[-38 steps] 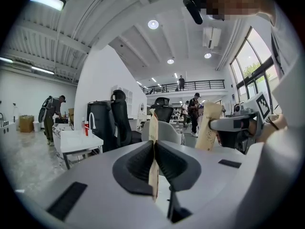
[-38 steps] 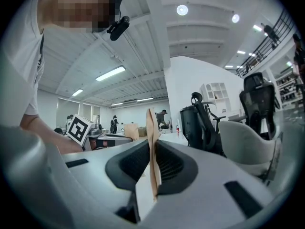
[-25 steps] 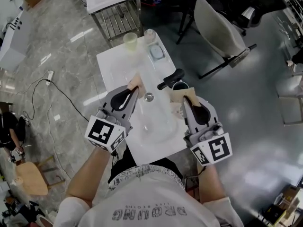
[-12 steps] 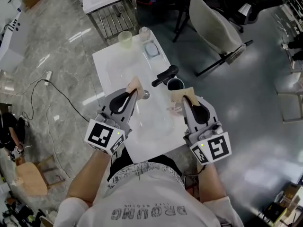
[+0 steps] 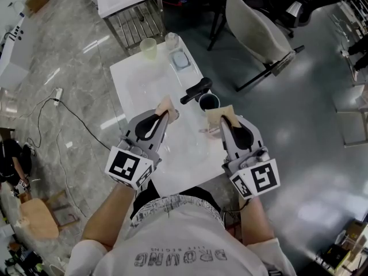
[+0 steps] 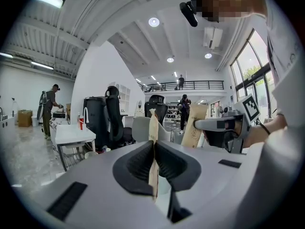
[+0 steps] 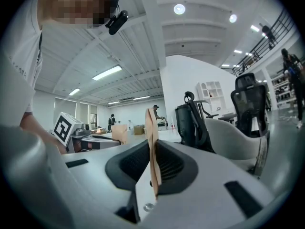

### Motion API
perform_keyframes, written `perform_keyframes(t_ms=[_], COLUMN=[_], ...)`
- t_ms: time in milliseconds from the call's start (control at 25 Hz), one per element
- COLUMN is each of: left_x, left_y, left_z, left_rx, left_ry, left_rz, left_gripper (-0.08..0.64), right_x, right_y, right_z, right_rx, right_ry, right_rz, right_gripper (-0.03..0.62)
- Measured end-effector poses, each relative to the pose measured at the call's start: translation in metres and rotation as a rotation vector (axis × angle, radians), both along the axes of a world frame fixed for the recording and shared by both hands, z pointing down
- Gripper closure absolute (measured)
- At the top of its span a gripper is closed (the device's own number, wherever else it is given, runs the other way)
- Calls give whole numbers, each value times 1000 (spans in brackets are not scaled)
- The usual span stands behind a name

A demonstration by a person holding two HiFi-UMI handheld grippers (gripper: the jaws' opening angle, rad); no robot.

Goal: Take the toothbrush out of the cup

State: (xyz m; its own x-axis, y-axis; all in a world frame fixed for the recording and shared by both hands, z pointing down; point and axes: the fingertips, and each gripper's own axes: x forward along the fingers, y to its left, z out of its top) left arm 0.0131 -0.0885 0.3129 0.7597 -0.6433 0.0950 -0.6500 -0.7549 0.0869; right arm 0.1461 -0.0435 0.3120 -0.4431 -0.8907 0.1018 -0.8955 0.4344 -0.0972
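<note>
In the head view my left gripper [image 5: 165,104] and right gripper [image 5: 222,115] point forward side by side over a white table [image 5: 135,84]. Both are shut with nothing between their tan pads. A dark cup [image 5: 208,101] stands just ahead of the right gripper, beside a black tap lever [image 5: 195,89]. At the table's far end a pale green cup [image 5: 148,48] stands. I cannot make out a toothbrush in any view. The left gripper view shows its shut jaws [image 6: 153,124] and the right gripper [image 6: 224,128] beside them. The right gripper view shows its shut jaws [image 7: 152,128].
A clear glass [image 5: 171,39] and a small blue-grey dish [image 5: 180,60] sit at the table's far end. A round drain [image 5: 174,114] lies between the grippers. A wire rack table [image 5: 129,4] stands beyond, a grey office chair [image 5: 259,30] to the right, and cables [image 5: 60,105] on the floor at left.
The table and the things on it have drifted up and to the left in the head view. Both grippers stay shut and side by side.
</note>
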Motion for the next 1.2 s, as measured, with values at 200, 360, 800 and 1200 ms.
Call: perform_keyframes(t_ms=[200,360,800,1200], left_x=[4,3,-3,-8], left_y=[3,1,3,5], left_z=[-4,-5,-5,-7], left_rx=[10,9,6,19], left_ry=[6,7,7,13], left_rz=[13,7,-12,0], left_gripper=[529,529,529,529], right_x=[0,-2,-5,-15], right_y=[3,2,2,4], right_z=[-1,-2,-4,-5], right_rx=[-3,-4,0,4], right_ry=[9,12,25,33], right_rz=[-4,-11,-24,-35], right_gripper=[548,548,548,548])
